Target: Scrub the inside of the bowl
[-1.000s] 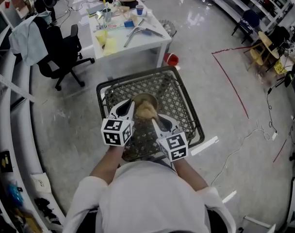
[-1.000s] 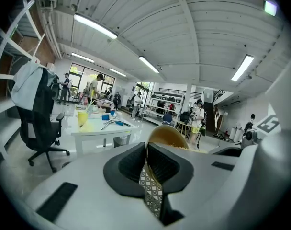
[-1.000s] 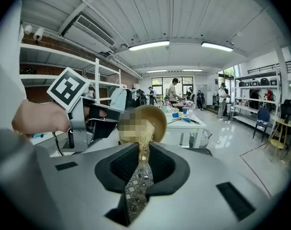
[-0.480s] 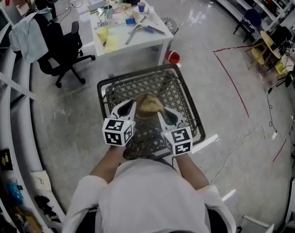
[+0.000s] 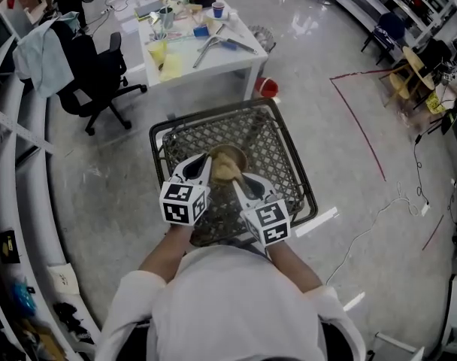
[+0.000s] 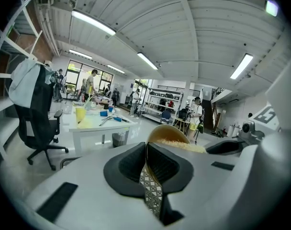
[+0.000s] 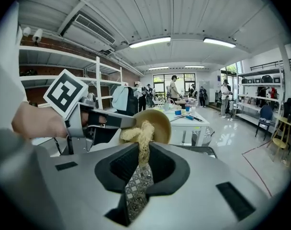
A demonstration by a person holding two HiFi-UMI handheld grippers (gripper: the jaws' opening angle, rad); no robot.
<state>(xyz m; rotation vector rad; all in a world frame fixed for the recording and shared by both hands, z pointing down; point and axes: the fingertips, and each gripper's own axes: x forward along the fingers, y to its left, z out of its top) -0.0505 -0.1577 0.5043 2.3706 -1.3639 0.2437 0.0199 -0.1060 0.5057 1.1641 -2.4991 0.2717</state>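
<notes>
Bowl (image 5: pixel 228 159) is held in the air above a wire basket (image 5: pixel 213 119) that stands on the floor, tipped so its opening faces the right gripper (image 5: pixel 239 185). The left gripper (image 5: pixel 200 167) has its jaws pressed onto the bowl's rim, the thin wall sandwiched between them. The right gripper's jaws are pinching a straw-coloured fibre scrubber (image 5: pixel 224 173), whose bunched end lies against the inside of the bowl near the rim.

The weak spot, as I judge it, is the hold on the bowl: only a narrow bite of rim sits between the left jaws, so a firm push from the scrubber could twist the bowl round that pinch or lever it free, and it would drop into the basket. The scrubber is also held by a thin strand at its tail; dragging it hard across the wall could pull it out of the jaws or merely bend it, so that it wipes little. Reaching deeper risks the right jaws knocking the rim.

No brand or label can be read. The only print is the black-and-white square marker on each gripper's cube (image 5: pixel 183 202); things on the distant white surface (image 5: pixel 213 59) are too small to read.
</notes>
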